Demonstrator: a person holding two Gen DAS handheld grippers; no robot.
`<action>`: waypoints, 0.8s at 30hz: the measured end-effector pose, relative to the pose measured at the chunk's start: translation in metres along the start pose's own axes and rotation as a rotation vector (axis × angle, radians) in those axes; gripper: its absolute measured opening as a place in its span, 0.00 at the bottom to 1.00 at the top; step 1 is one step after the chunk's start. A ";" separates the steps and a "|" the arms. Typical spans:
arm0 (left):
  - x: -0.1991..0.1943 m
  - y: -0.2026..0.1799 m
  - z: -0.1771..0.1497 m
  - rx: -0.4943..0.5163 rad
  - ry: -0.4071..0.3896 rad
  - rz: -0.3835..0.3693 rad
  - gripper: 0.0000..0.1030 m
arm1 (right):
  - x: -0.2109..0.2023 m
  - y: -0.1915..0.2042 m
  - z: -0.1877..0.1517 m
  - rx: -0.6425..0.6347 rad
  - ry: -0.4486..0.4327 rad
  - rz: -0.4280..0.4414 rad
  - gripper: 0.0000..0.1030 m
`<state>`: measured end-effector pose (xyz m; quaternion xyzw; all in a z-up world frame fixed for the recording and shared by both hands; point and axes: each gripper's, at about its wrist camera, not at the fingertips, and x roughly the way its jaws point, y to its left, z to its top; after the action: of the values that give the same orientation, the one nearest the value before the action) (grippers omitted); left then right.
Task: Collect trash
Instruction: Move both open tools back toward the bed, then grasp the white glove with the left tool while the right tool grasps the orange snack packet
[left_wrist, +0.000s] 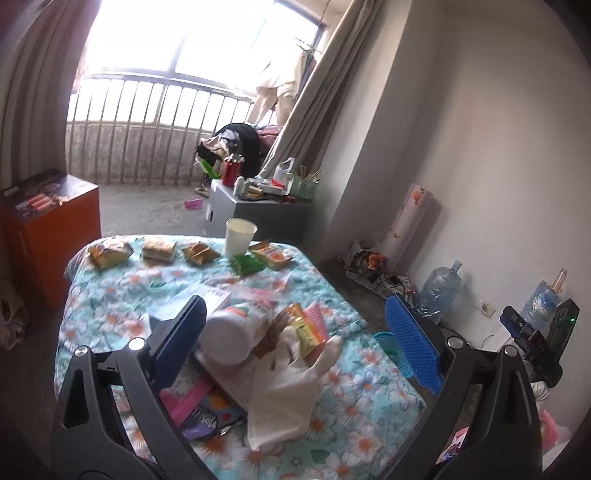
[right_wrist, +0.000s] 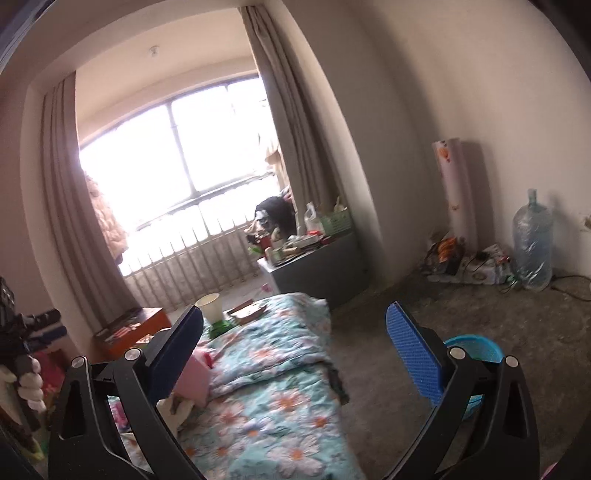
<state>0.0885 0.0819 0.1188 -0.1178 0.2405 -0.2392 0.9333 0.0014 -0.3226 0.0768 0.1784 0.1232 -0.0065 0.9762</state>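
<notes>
Both the left gripper (left_wrist: 295, 328) and right gripper (right_wrist: 295, 332) are hanging wide open, grasping nothing, over the floral bed (left_wrist: 369, 373) where wrappers are lying near the paper cup (left_wrist: 240, 237).

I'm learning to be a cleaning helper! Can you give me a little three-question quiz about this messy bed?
1. True or false: the white paper cup on the flowery blanket stands upright.
2. Which one is it? The blue mesh bin is A) on the blanket, B) on the floor beside the bed, C) on the grey cabinet.
3. Fill in: the right gripper has its jaws ____, with nothing between them.

Key: 1 true. 2 B. 3 open.
</notes>
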 end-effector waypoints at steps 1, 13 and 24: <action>-0.002 0.006 -0.008 -0.009 0.000 0.016 0.91 | 0.005 0.010 -0.006 0.001 0.025 0.025 0.94; -0.002 0.040 -0.062 -0.037 0.038 0.078 0.91 | 0.083 0.098 -0.073 -0.016 0.347 0.275 0.71; 0.046 -0.009 -0.096 0.196 0.104 -0.020 0.91 | 0.133 0.096 -0.062 0.047 0.454 0.292 0.52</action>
<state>0.0717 0.0413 0.0217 -0.0158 0.2629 -0.2767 0.9241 0.1205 -0.2069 0.0214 0.2138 0.3119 0.1715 0.9097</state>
